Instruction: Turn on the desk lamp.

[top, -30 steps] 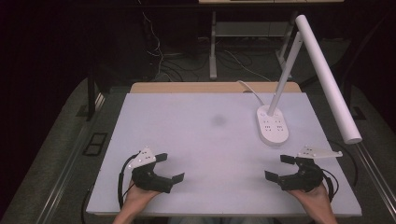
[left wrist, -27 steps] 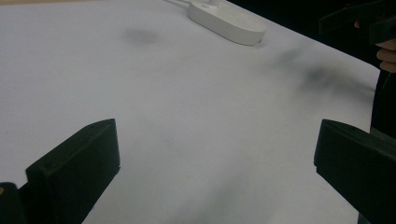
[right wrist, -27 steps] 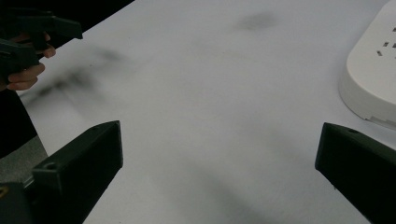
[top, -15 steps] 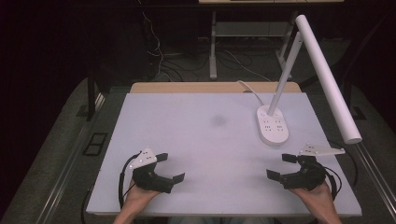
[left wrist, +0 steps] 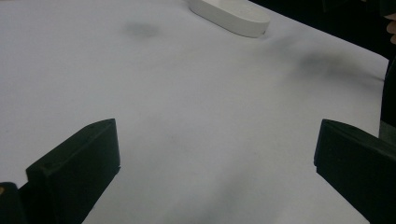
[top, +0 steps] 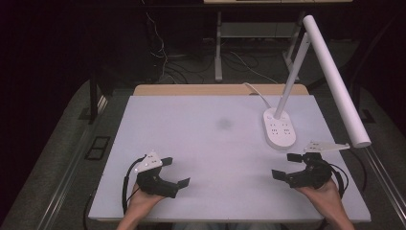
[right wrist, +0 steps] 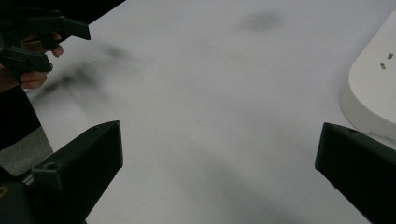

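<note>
Down at the near edge of the table [top: 143, 120], both hands are in, one gripper apiece. The left gripper [top: 174, 172] sits low over the near-left part of the white surface, jaws spread wide with nothing between them; the left hand [top: 139, 201] wraps it from behind and its black cable loops off to the side. In the left gripper view those two black jaws stand far apart at the bottom corners, bare white tabletop between them.

Over on the near-right, the right gripper [top: 286, 166] mirrors it: jaws splayed wide, empty, pointing inward across the table, the grey three-cornered plate riding on top, the right hand [top: 325, 194] behind it. The right gripper view says the same, with black jaws well separated and plain white surface in the gap. Off at its upper left you can catch the left gripper [right wrist: 51, 35] held in fingers [right wrist: 35, 79], well apart from this one.

Moving up the table, a faint dark smudge [top: 223, 123] marks the middle of the surface.

Just beyond the right gripper, near it but not touching, lies the white oval lamp base [top: 279, 127] with small socket slots on its top face. From it a white stem rises and tilts right, carrying a long white lamp head [top: 337, 81] that slants down over the right edge. A white cord [top: 253, 90] runs from the base toward the far edge.

Past the table, it's dark floor, tangled cables [top: 163, 52] and metal desk legs [top: 218, 48].
</note>
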`<state>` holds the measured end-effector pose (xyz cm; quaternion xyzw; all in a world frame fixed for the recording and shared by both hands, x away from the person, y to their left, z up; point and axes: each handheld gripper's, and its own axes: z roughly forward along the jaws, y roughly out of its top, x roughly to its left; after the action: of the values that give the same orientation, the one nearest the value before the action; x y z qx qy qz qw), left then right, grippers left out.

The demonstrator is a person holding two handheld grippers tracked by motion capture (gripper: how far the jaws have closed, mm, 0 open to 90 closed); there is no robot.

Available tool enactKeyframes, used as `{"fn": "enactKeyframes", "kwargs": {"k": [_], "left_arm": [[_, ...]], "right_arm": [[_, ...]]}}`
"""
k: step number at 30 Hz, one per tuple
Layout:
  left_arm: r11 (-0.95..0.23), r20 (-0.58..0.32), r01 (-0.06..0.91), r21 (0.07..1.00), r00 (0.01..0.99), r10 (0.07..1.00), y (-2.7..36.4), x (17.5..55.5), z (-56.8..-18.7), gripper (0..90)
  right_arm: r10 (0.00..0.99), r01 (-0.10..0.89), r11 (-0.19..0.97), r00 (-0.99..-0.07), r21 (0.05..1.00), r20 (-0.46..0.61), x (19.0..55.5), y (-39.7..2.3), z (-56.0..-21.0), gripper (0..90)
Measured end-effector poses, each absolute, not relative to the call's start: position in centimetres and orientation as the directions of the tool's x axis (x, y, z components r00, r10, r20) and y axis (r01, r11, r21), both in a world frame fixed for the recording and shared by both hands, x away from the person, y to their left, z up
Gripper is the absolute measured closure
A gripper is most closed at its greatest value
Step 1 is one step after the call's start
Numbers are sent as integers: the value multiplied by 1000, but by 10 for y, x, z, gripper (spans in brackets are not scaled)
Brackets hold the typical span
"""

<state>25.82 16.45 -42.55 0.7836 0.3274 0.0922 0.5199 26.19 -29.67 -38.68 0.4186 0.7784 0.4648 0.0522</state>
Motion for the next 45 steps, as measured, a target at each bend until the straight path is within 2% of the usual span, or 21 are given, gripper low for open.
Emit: {"fn": "enactKeyframes", "kwargs": {"k": [45], "left_arm": [[-240,-204,422,874,769,606,166,256,-425,0]], "right_arm": [[731,634,251,-620,731,286,330,-318,-360,5]]}}
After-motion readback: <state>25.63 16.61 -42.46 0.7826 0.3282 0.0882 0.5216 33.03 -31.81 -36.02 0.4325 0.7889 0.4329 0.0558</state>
